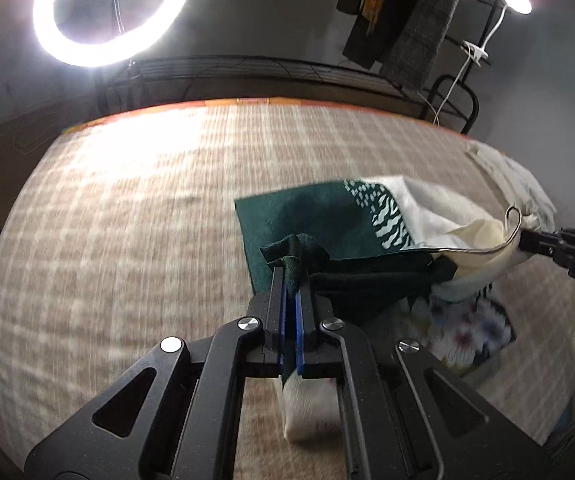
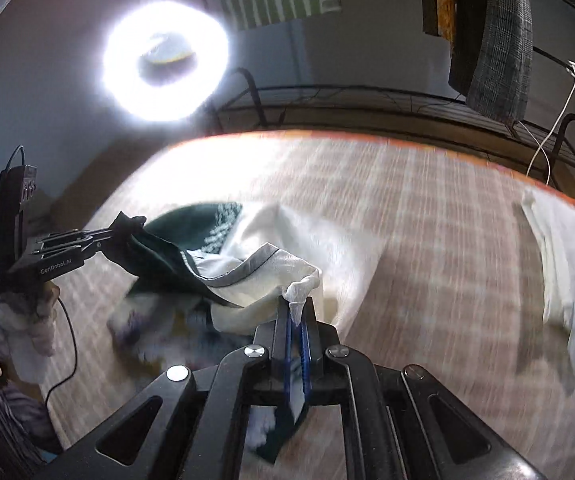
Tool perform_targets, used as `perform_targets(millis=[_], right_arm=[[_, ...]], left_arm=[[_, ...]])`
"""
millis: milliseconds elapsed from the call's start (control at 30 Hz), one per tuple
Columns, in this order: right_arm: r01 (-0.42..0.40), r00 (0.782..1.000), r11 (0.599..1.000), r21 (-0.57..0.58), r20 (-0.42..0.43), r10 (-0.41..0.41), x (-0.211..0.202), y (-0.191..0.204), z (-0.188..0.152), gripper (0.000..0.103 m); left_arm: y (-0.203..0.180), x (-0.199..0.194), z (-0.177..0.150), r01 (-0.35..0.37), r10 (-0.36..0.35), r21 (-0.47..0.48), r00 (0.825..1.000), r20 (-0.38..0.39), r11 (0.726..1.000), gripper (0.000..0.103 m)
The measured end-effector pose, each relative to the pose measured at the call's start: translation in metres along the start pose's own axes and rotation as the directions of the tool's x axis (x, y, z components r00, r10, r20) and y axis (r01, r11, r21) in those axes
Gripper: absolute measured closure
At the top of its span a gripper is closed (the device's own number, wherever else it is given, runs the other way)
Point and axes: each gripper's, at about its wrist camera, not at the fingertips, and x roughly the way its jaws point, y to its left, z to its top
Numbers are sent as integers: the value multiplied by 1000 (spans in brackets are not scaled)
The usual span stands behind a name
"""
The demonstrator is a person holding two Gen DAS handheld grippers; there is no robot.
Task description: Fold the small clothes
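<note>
Motion blur smears much of both views, so the weave of the checked beige bed cover (image 1: 127, 208) reads only as streaks, and the flowered cloth (image 1: 467, 332) lying under the lifted garment is too soft to tell what it is. The garment (image 1: 327, 216), dark green at one end and cream at the other with a zebra-like printed band between, is held up off the cover between the two grippers; part of its green end still lies flat on the bed, while its underside and lower folds are hidden behind the gripper bodies. The left gripper (image 1: 292, 276) has its jaws closed tight on a bunched green corner, with a white bit of fabric showing below the fingers. The right gripper (image 2: 297, 312) is pinched onto a cream corner of the same garment, the cloth poking up between the blue pads (image 2: 288, 336). In the left wrist view the right gripper is cut off at the frame's edge. A second pale garment (image 2: 567, 280) lies crumpled near the bed's far right side, well apart from the held one. Beyond the bed, a ring light (image 1: 113, 12) glares and washes out the nearby cover, a metal rack (image 2: 407, 108) runs along the wall, hanging clothes (image 2: 495, 36) drape above it, and a small lamp (image 1: 516, 2) shines at upper right.
</note>
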Motion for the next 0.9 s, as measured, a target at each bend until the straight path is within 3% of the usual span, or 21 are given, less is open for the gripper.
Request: perform_targets(millis=[167,300,400,500,533,567,667,800,900], right_arm=[[24,1000,1000,16,3,-24,-8,-3,-22,102],[33,999,999,-34,-5,-33,-19,5,-36,100],[36,999,996,-77,-17,-38,-28,13,-46,93],[33,999,995,-96,-25,-36,-38,17,-57,89],[29,999,995,-99,-26,-31,-42,18,-60,80],[21,1000,996,-90,-21,-23,-47,18,-64,74],[-29,1000,999,-30,2,29,-60,9,-70,73],[-80,997,989,121,22,78,-61,-10,-72,63],[-97,994,962,257,-14,104,-42,-29,-77,60]], left_arm=[[0,-10,-22,-16,16,27,1000,1,1000,102],[-5,-22,-35,-26,28,114,1000,-9,993,102],[-9,-32,-45,-19,24,160,999,-32,987,102],[-9,-46,-57,3,5,172,999,-45,985,94],[-7,-54,-60,22,-15,159,999,-47,987,92],[-5,-59,-61,42,-36,143,998,-48,989,83],[6,-81,-67,86,-85,81,996,-14,993,55],[33,-81,-59,128,-129,-96,992,-7,987,55],[54,-57,-62,182,-209,-279,975,-70,943,55]])
